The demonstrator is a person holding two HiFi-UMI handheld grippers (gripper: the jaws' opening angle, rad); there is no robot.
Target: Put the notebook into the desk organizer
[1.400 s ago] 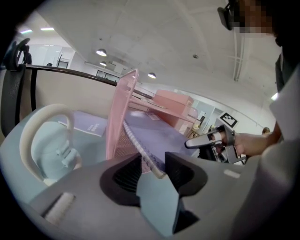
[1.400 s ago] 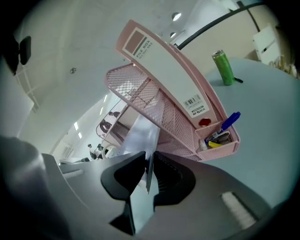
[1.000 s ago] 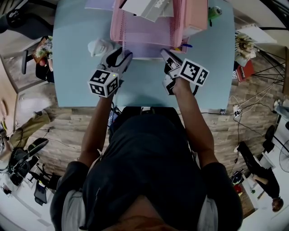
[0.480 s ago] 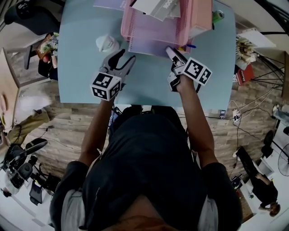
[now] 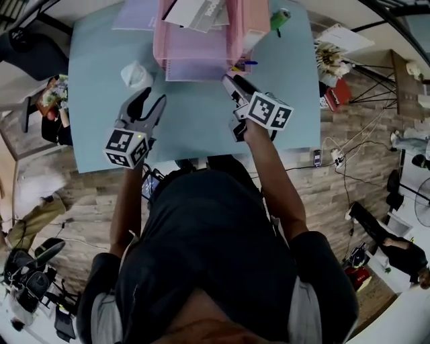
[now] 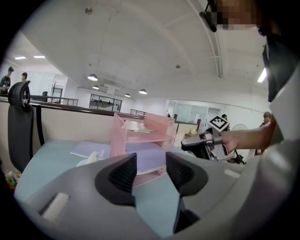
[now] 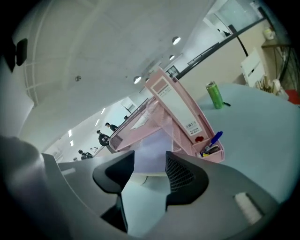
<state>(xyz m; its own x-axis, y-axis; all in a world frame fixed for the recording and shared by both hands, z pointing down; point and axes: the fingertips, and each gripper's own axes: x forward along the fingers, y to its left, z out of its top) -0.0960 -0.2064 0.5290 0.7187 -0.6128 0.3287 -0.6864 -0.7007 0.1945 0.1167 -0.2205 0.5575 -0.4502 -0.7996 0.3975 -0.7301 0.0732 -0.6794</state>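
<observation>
The lavender notebook (image 5: 195, 69) lies flat in the bottom tray of the pink desk organizer (image 5: 164, 40), its near edge sticking out a little. My left gripper (image 5: 152, 99) is open and empty, well back from the tray to the left. My right gripper (image 5: 233, 80) hovers just off the organizer's right front corner, its jaws opening with nothing between them. The left gripper view shows the organizer (image 6: 123, 136) and the notebook (image 6: 152, 157) beyond the open jaws. In the right gripper view the notebook (image 7: 152, 150) lies ahead in the organizer (image 7: 176, 110), apart from the pads.
A crumpled white tissue (image 5: 136, 75) lies left of the organizer on the light blue table (image 5: 201, 127). A green can (image 5: 280, 18) stands at the back right. Papers (image 5: 195, 10) rest on the organizer's top, and a blue pen (image 5: 246, 63) sits in its right-hand pocket.
The notebook now sits deeper in the bottom tray. Both grippers have drawn back from it, the left one farther toward the table's front edge. The right jaws have opened.
</observation>
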